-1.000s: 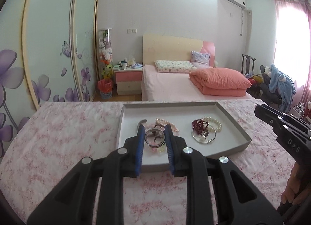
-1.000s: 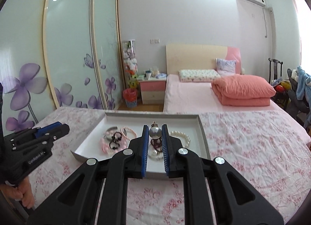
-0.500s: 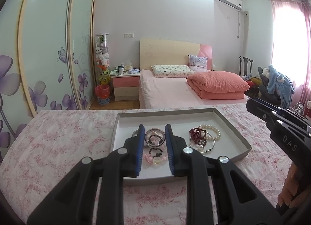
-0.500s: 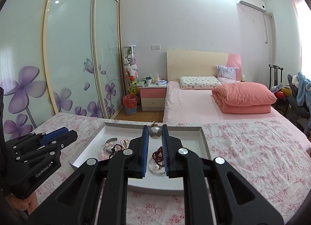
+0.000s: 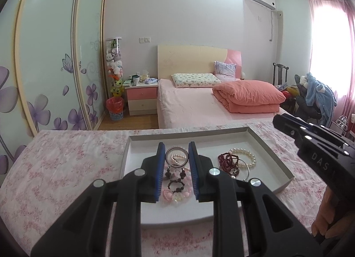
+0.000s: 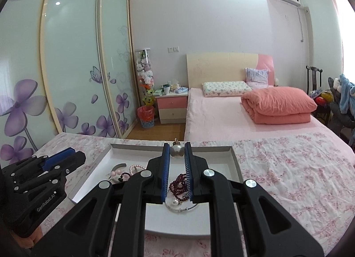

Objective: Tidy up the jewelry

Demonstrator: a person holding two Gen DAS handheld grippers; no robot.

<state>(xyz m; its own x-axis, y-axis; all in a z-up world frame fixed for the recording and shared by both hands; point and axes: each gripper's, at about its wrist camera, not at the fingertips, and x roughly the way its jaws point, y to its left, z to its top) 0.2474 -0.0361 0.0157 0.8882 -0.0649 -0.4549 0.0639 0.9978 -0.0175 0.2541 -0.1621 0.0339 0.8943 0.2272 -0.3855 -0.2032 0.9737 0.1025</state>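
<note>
While your left gripper (image 5: 176,153) pinches a round clear-centred ring (image 5: 176,154) between its blue pads, your right gripper (image 6: 177,151) is closed on a large pearl pendant (image 6: 177,151) with a small gold cap, both held above the grey tray (image 5: 273,157) on the floral tablecloth (image 5: 62,163). Below the left tool lie a pink pearl bracelet (image 5: 177,158), dark beaded pieces and pale pink charms (image 5: 176,194); to their right sit a dark red bead strand (image 5: 227,160), a white pearl bracelet (image 5: 244,156) and a thin silver bangle (image 6: 180,207) — all loose, some overlapping. Nothing stands between either tool and the tray. Compared with a second ago, both tools have lifted: the ring then hung low over the tray's front half and the pendant over the beads, and the bed behind now fills more of each view. The right tool's body reads "DAS" (image 5: 319,164); the left tool's reads "GenRobot.AI" (image 6: 45,201).
</note>
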